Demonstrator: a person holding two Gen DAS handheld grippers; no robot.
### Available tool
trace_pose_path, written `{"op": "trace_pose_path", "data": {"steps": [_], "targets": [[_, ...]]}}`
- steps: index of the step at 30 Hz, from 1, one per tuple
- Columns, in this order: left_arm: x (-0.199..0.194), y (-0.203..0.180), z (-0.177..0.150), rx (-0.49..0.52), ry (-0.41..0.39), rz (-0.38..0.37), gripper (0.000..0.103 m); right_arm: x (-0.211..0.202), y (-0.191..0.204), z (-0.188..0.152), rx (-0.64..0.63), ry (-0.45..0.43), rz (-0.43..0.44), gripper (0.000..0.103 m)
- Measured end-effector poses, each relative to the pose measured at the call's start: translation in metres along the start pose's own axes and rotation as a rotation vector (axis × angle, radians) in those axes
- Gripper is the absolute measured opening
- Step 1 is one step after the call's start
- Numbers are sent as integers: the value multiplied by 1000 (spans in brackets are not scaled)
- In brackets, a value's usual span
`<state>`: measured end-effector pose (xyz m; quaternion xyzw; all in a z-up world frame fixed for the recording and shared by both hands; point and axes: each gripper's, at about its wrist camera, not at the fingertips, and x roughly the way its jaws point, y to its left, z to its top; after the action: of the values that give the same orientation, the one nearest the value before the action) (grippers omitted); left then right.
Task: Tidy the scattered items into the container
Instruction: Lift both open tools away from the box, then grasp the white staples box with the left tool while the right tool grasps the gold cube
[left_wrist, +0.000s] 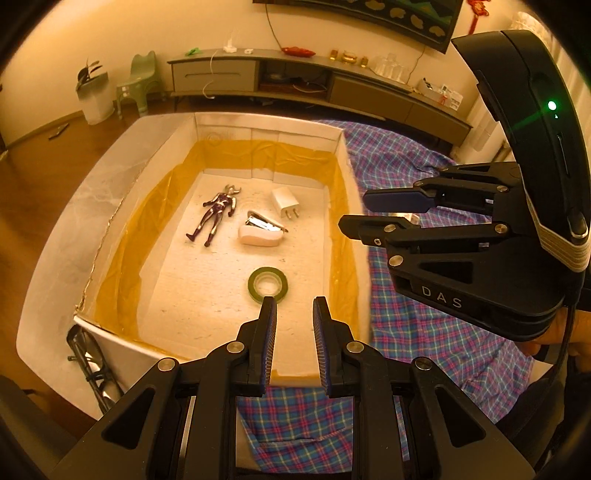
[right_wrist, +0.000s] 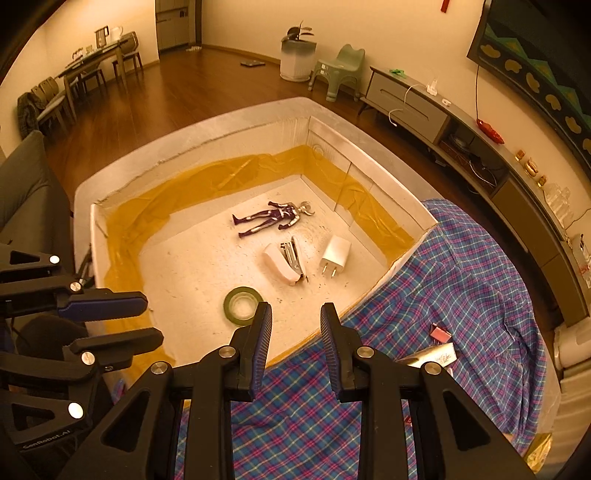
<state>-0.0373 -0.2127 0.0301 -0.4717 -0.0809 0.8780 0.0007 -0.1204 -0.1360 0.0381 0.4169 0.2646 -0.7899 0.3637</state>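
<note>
**Both claws empty above the near edge of the box**

Your left gripper (left_wrist: 294, 314) stands with its blue-padded jaws parted to a narrow gap and nothing between them; through the gap you see the near wall of the box and the checked cloth. Your right gripper (right_wrist: 296, 319) is set likewise, narrow and empty, over the corner where cloth meets box. In the left wrist view the right gripper (left_wrist: 364, 210) enters from the right, its fingers pointing toward the box and over the cloth.

Just beyond the left fingertips lies the green roll of tape (left_wrist: 268, 283), flat on the floor of the large white foam box with yellow film lining (left_wrist: 110, 229). Farther in lie the white stapler (left_wrist: 261, 230), on its side and gaping, the white plug-in charger (left_wrist: 285, 202) just beside it, and the purple-and-silver toy figure (left_wrist: 216, 214) on its back, apart from both.

Outside the box, on the blue-and-pink checked cloth (right_wrist: 461, 280) to your right, rest a pink binder clip (right_wrist: 440, 333) and a pale oblong packet (right_wrist: 436, 357), touching or nearly so; the right gripper's frame hides part of the packet.
</note>
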Motion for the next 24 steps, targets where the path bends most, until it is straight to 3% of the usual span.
{"op": "trace_pose_path", "data": {"steps": [6,14,18,24], "targets": [[-14,-20,-13,19,-64,-19,25,-23,-6,-20,48,-79,44,29],[-26,-62,-25,84,-159,-68,32,-62,-26,-61,161,-249,123,32],[-23,-90,-27,128,-159,-103,39,-77,-46,-88,236,-300,135,40],[-1,-139,-26,206,-122,-148,47,-84,-104,-141,384,-311,94,43]]}}
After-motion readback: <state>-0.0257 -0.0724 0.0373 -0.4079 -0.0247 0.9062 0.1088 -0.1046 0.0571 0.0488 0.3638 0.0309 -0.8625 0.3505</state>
